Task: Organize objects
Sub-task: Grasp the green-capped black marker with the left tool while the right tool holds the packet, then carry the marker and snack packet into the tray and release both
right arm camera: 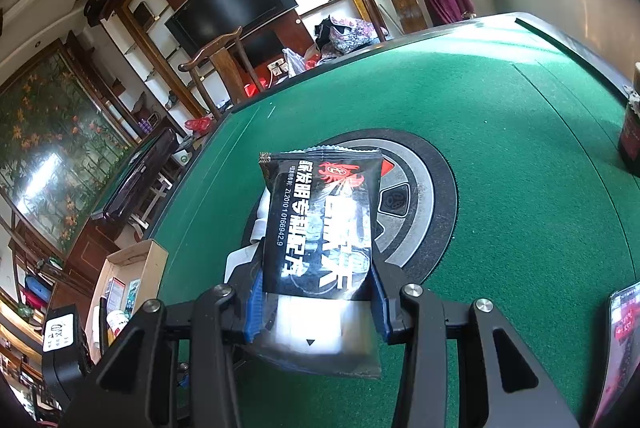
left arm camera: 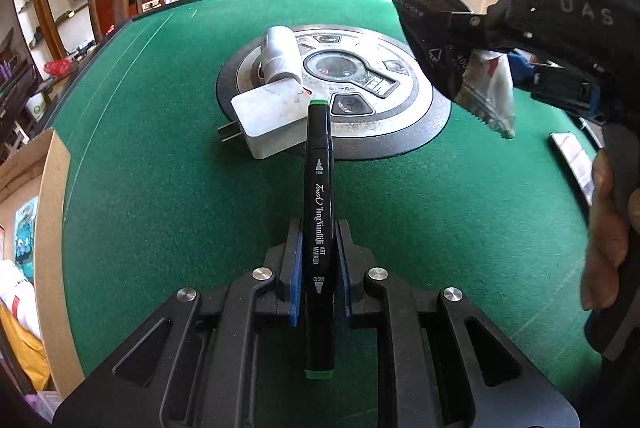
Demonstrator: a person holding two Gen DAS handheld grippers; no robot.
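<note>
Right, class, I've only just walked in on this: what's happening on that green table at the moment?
A person is tidying up with a gripper in each hand. The left gripper is shut on a black art marker with green ends. The right gripper is shut on a black foil packet. A white plug adapter and a white bottle still lie on the mahjong table.

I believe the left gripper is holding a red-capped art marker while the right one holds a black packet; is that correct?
Not quite: the art marker in the left gripper has green caps, not red, as the left wrist view shows. The right gripper does hold the black packet.
</note>
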